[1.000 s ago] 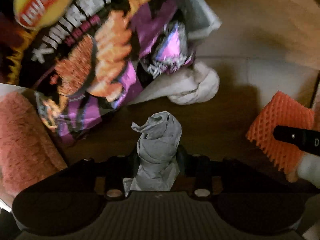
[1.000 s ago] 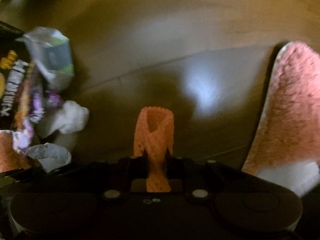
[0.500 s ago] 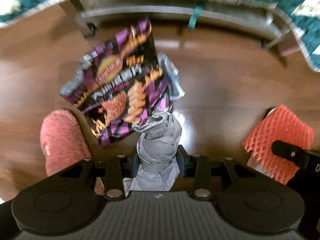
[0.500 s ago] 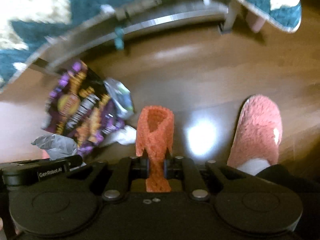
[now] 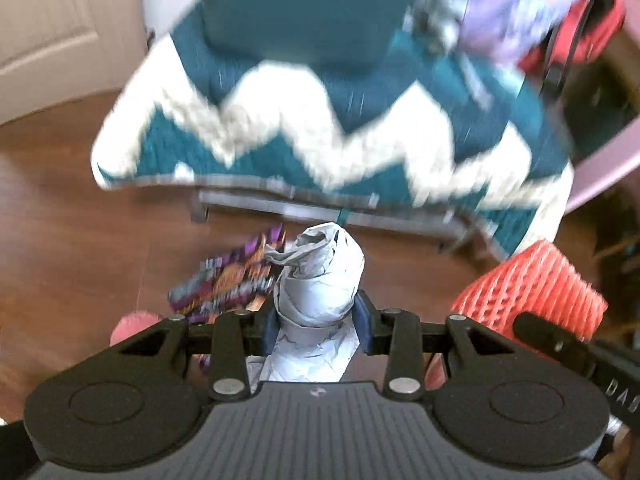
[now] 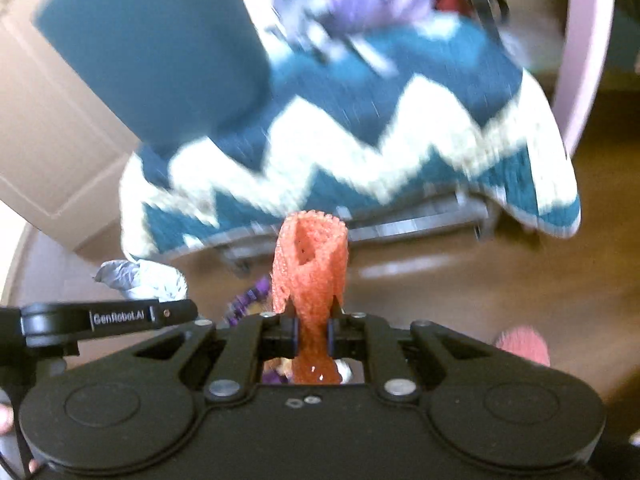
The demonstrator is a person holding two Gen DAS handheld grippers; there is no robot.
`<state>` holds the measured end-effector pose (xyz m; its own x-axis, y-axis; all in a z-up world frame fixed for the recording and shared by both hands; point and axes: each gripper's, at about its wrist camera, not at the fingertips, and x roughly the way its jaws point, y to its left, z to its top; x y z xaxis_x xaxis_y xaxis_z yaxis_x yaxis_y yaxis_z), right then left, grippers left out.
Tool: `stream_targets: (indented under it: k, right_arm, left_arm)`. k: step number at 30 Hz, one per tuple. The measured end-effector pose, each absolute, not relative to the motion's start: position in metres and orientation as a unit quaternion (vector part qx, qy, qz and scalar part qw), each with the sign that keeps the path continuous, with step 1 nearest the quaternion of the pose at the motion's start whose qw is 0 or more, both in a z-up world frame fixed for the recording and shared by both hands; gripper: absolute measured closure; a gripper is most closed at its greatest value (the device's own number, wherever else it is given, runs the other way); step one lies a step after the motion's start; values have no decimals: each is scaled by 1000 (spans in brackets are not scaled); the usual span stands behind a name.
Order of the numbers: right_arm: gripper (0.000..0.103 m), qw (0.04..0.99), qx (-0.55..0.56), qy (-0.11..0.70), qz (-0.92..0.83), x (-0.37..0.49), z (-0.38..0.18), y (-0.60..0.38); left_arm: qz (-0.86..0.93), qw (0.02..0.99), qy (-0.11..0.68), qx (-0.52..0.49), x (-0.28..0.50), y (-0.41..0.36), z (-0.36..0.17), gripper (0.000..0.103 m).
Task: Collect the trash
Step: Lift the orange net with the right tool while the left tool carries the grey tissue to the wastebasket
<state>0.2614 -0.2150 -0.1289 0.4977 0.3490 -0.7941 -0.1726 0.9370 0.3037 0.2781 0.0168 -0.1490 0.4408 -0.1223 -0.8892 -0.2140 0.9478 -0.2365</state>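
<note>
**Both grippers loaded, high over the open floor**

The left gripper [image 5: 318, 320] has its fingers closed on a crumpled grey paper wad [image 5: 320, 276], which stands up between them. The right gripper [image 6: 312, 330] has its fingers pinched narrow on an orange foam net sleeve [image 6: 308, 264], its open mouth pointing away from the camera. In the left view, that sleeve [image 5: 528, 284] shows just to the right, close beside the left gripper but apart from it.

Below, on the wooden floor [image 5: 80, 240], lies a purple snack bag [image 5: 236, 280], near the front edge of a metal bed frame [image 5: 320, 208]. A teal-and-white zigzag blanket [image 5: 320, 136] overhangs that frame. A pink slipper [image 6: 520, 344] sits at the lower right of the right view. Bare floor stretches left of the bag towards a pale door [image 5: 48, 32]. The upper background is blurred.
</note>
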Motion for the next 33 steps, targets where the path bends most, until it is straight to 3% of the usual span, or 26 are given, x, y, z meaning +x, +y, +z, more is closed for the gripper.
stream_targets:
  k: [18, 26, 33]
  right_arm:
    - [92, 931, 32, 276, 236, 293, 78, -165]
    - [91, 941, 24, 247, 231, 338, 122, -136]
    - [91, 941, 5, 244, 235, 383, 132, -101]
  left_arm:
    - [22, 931, 331, -154, 297, 63, 82, 66]
    - [35, 952, 276, -126, 337, 78, 151, 66]
    - [46, 955, 264, -123, 389, 97, 171, 66]
